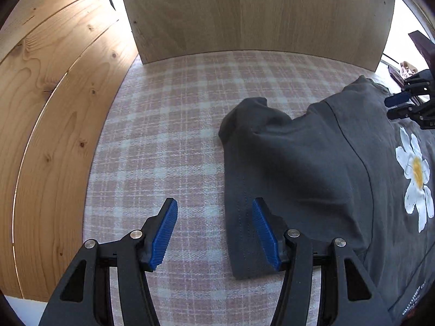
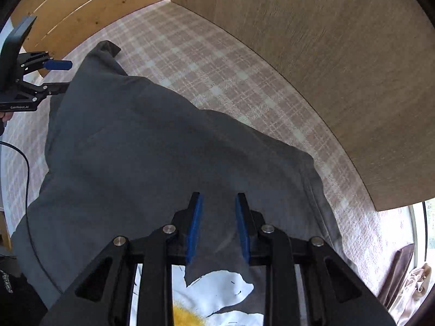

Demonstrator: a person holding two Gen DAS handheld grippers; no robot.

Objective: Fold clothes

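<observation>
Shirt: I see the dark grey T-shirt [image 1: 312, 163] with its daisy print [image 1: 416, 176] spread on the checked bedcover [image 1: 168, 135].
Left gripper [image 1: 214, 231]: fingers apart, straddling the sleeve hem.
Right gripper [image 2: 218, 225]: fingers apart over cloth.
Surroundings: pale wooden panel [image 1: 244, 13] behind, pine boards [image 1: 54, 95] left.

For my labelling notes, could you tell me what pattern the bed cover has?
Pink-and-white plaid on the bed cover, clearest in the left wrist view.
</observation>
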